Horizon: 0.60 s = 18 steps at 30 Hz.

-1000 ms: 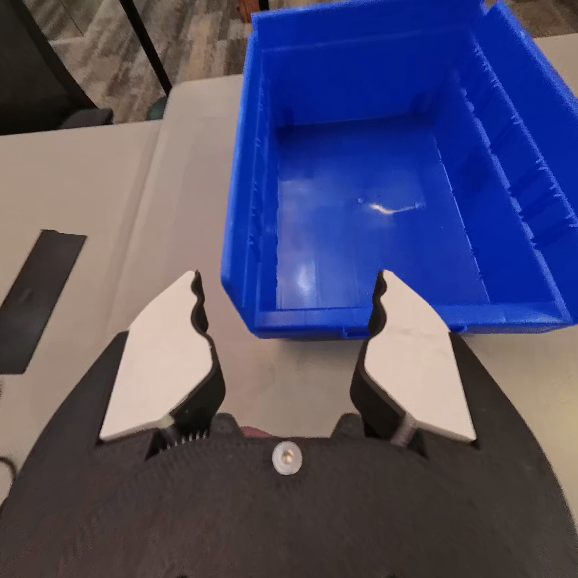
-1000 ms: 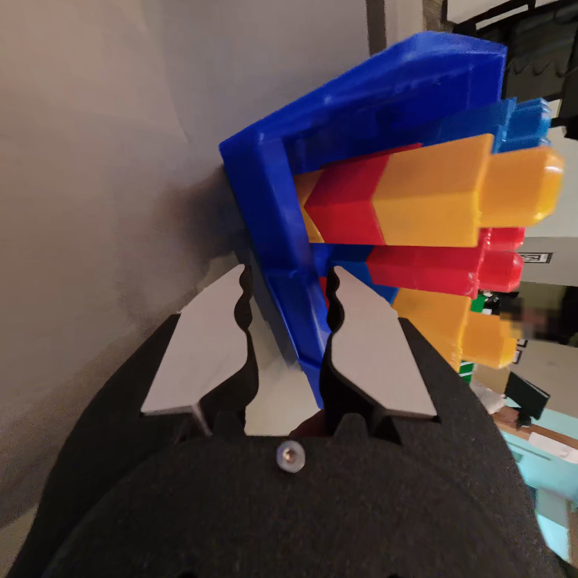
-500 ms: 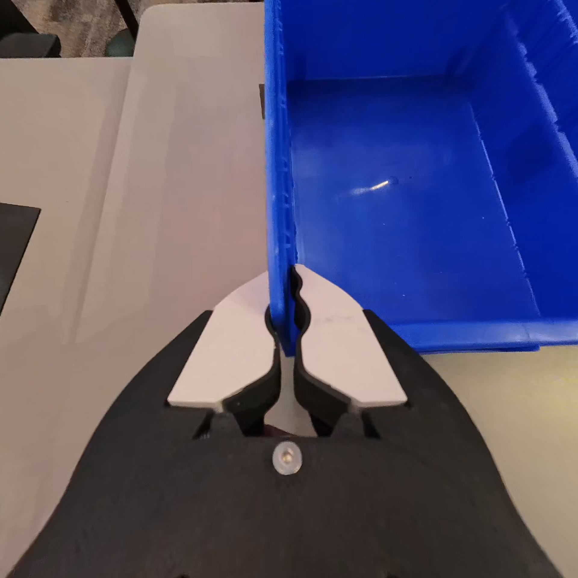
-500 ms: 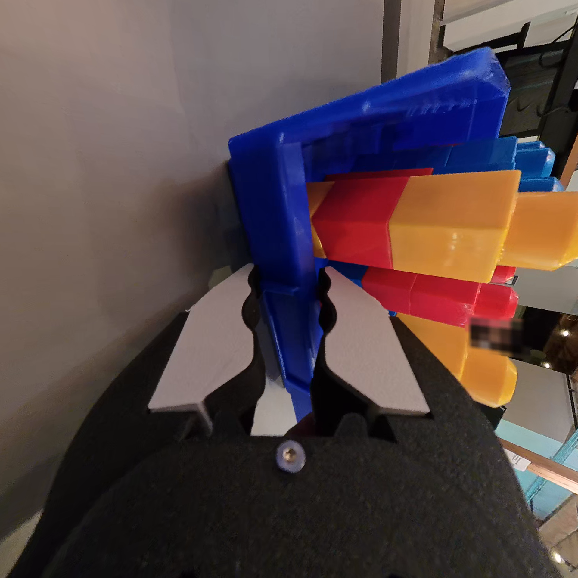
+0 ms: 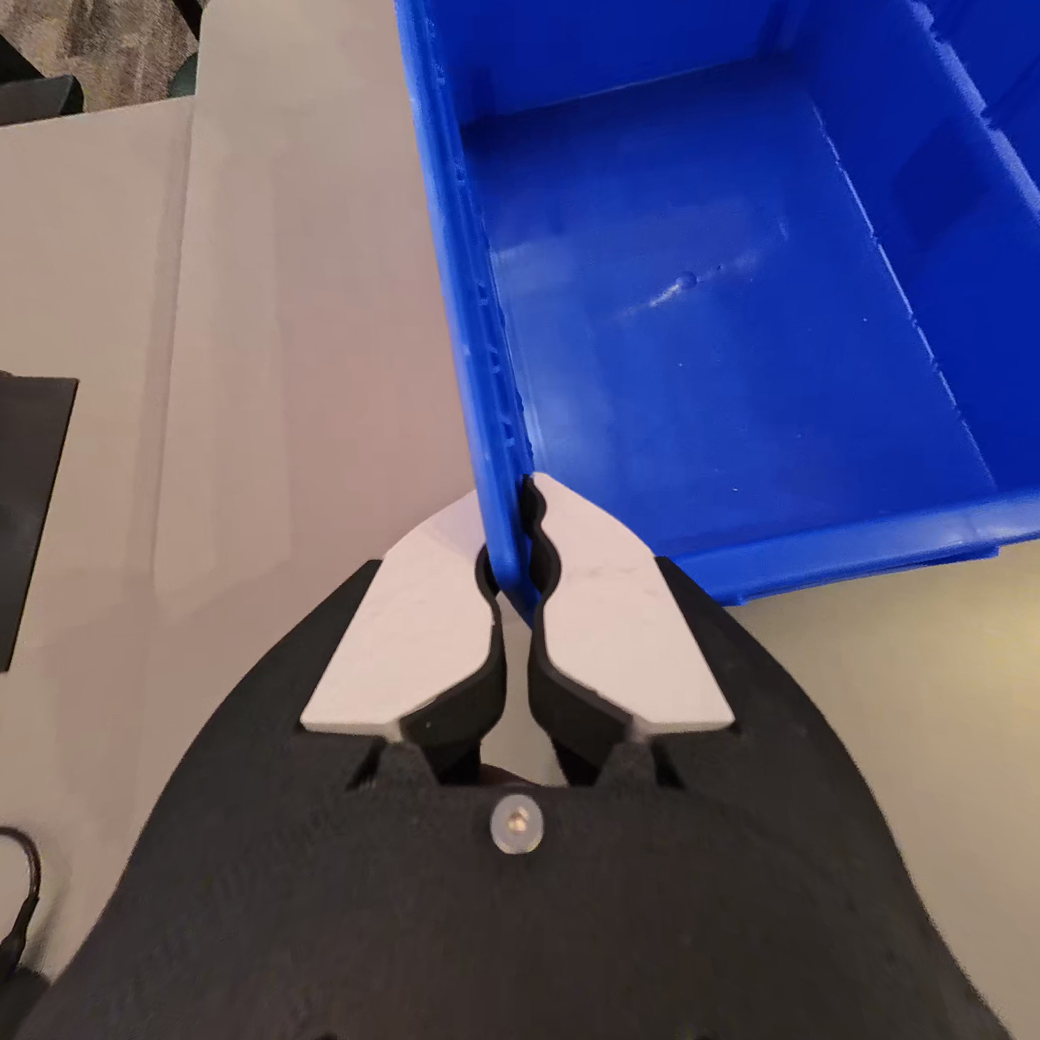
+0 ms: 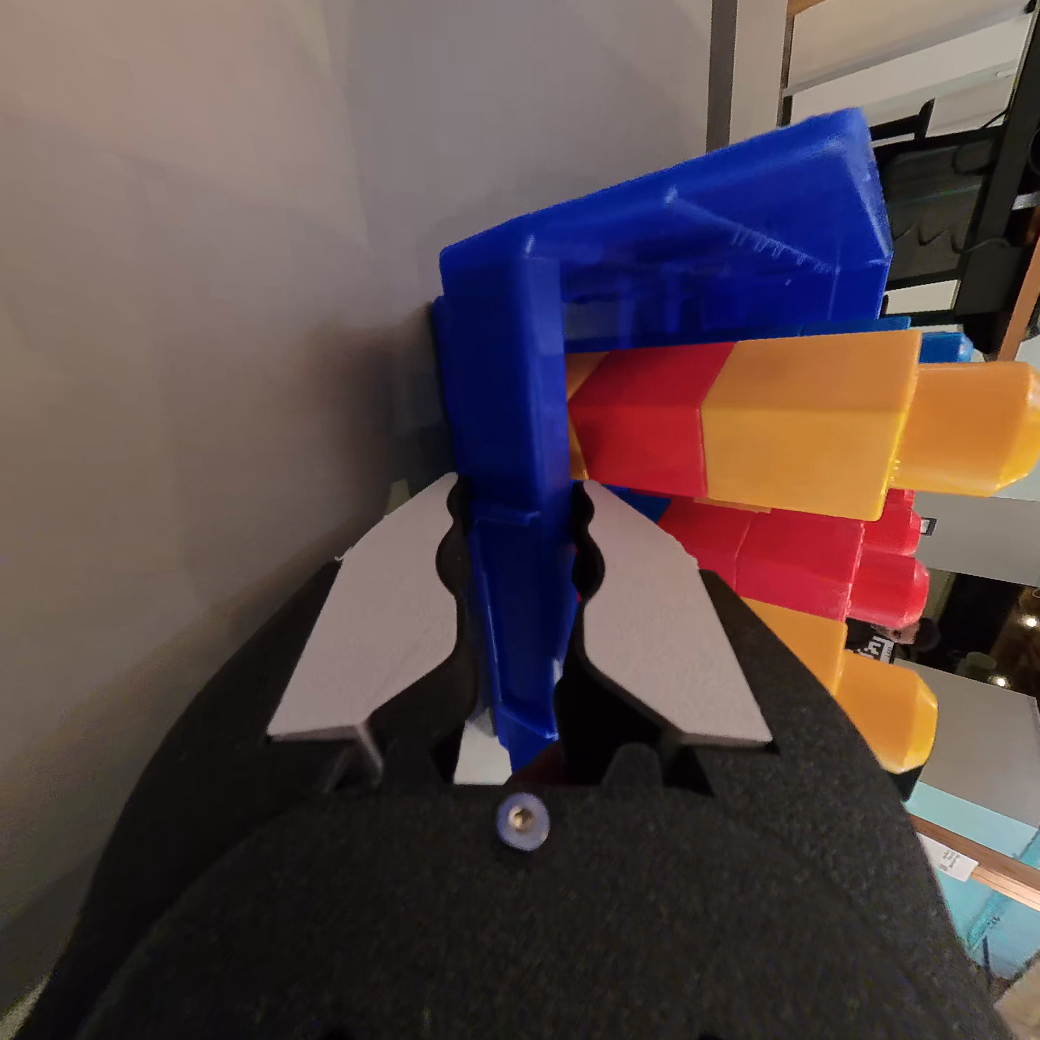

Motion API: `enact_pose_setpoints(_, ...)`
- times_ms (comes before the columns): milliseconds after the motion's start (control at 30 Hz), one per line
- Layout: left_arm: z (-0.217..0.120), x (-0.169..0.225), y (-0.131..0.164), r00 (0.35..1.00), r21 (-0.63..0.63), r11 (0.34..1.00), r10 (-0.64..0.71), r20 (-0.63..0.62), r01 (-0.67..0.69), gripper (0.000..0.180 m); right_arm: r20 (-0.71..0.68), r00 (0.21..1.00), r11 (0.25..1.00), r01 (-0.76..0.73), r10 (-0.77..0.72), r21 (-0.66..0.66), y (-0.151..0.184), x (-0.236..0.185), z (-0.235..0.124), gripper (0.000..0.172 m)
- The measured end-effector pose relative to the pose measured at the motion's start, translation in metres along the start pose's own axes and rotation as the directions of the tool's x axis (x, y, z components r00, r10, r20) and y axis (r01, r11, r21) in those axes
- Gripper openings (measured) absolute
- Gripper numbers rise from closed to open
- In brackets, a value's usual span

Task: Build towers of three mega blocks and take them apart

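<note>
In the left wrist view my left gripper (image 5: 509, 495) is shut on the near left corner of an empty blue bin (image 5: 731, 337). Its wall (image 5: 478, 281) is pinched between the two pads. In the right wrist view my right gripper (image 6: 518, 489) is shut on the rim of a second blue bin (image 6: 703, 242), which is tipped on its side. Stacked mega blocks stick out of it: an orange and red tower (image 6: 760, 427), a red tower (image 6: 788, 563) below it and an orange block (image 6: 844, 675) lowest.
The empty bin stands on a pale table (image 5: 253, 337). A black flat patch (image 5: 28, 506) and a black cable (image 5: 17, 878) lie at the table's left. A grey surface (image 6: 225, 225) fills the left of the right wrist view; shelving (image 6: 985, 169) stands at the right. Across from one pair of fingers to the other is roughly 65 centimeters.
My left gripper went from wide open in front of the empty bin to shut on its left wall; the bin has since turned a little. My right gripper tightened on the tipped bin's rim.
</note>
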<state>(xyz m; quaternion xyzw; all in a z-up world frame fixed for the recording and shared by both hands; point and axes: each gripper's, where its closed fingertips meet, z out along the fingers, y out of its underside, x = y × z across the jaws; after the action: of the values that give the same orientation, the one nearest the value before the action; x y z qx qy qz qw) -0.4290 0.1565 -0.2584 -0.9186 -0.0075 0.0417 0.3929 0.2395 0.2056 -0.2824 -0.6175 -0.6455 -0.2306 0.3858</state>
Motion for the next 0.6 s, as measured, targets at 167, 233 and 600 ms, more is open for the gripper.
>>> enact_pose_setpoints(167,-0.016,0.008,0.014,0.999,-0.02,0.999,0.029,-0.024,-0.029,0.003,0.008,1.0,1.0,-0.01,0.01,0.02,-0.02,-0.017,-0.016,0.033)
enact_pose_setpoints(233,-0.023,0.01,0.021,0.999,-0.027,0.999,0.029,-0.04,-0.03,0.003,0.011,1.0,1.0,-0.009,0.008,0.027,-0.027,-0.024,-0.022,0.033)
enact_pose_setpoints(600,-0.075,0.029,0.069,0.991,-0.048,0.997,0.062,-0.118,-0.068,0.002,0.073,0.997,0.986,-0.001,-0.012,0.166,-0.083,-0.07,-0.064,0.033)
